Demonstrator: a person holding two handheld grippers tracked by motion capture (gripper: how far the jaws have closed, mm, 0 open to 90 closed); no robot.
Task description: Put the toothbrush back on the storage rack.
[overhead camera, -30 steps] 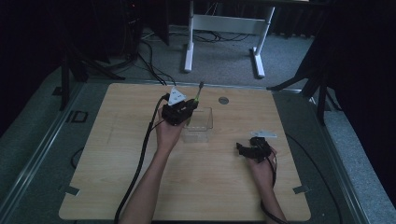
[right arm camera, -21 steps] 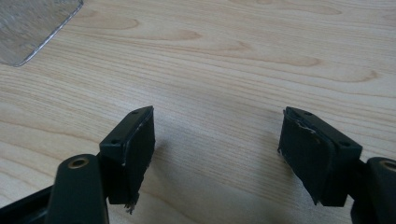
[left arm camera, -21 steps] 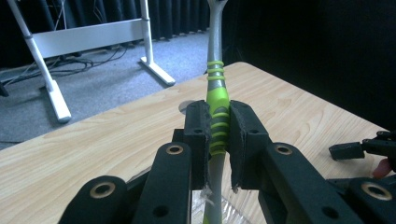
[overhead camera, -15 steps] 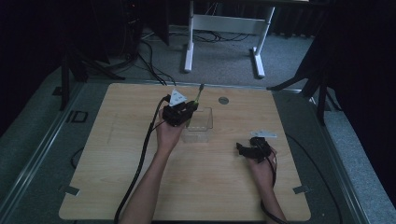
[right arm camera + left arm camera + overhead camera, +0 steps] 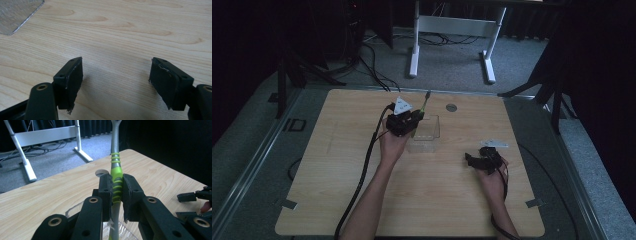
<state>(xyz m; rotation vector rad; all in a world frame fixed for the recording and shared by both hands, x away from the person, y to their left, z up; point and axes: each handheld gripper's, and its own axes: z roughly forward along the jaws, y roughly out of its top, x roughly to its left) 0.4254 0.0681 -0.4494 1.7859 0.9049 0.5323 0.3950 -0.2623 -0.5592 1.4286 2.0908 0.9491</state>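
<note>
Green-gripped toothbrush (image 5: 116,178) is sitting clamped upright in my left gripper (image 5: 116,192), over the clear plastic tray (image 5: 428,135). My right gripper (image 5: 116,83) is gaping wide, idling low over bare wooden table (image 5: 130,30). Next, I'm probably lowering it in.

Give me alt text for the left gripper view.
The left gripper is shut on a green and grey toothbrush that points up and away, above a wooden table and a clear plastic container.
</note>
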